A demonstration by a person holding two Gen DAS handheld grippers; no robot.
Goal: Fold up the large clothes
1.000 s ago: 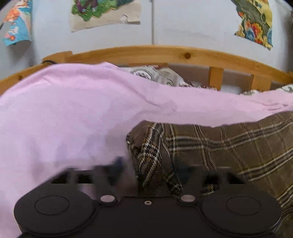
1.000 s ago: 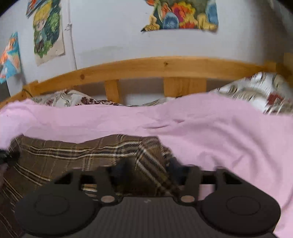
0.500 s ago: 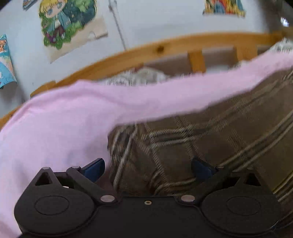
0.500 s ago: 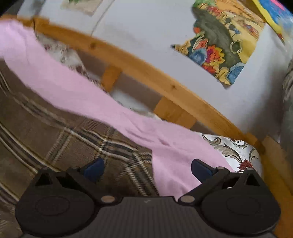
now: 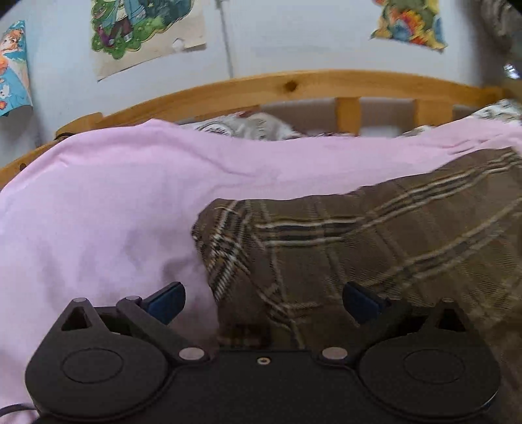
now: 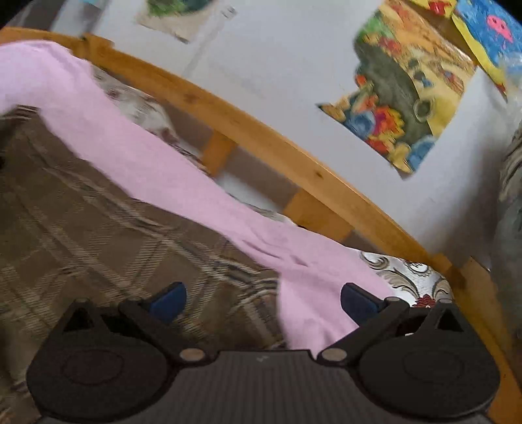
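Grippers both spread wide, nothing clamped. Going L to R:

Left gripper (image 5: 262, 301), black plastic w/ blue pads, is pointing fwd and angling down toward the bed, sitting roughly level in roll. Its jaws have just been opening and are now standing fully apart, released. Left blue pad (image 5: 166, 301) is hovering over the pale pink bed sheet (image 5: 98, 212); right blue pad is hovering over the brown plaid woven garment (image 5: 375, 248). The garment's folded corner is lying between the jaws, but no pad is pressing on it. The plaid garment is lying flat on the pink sheet, spreading from centre frame out to the right edge. Behind it: floral-print pillow (image 5: 251, 125), curved pine wood bed rail (image 5: 293, 86), white wall w/ cartoon posters (image 5: 143, 29).

Right gripper (image 6: 262, 301), same black build w/ blue pads, is also angling down at the bed, but its view is strongly tilted, so the wooden rail (image 6: 261, 143) is running diagonally from upper left to lower right. Its jaws have just been opening too and are now fully apart, released. Left pad is over the plaid garment (image 6: 81, 221), right pad (image 6: 357, 303) over the pink sheet (image 6: 310, 270); the garment's right edge is lying between them, ungripped. Floral cover (image 6: 411, 277) is showing just past the sheet. Picture is blurring on this side.
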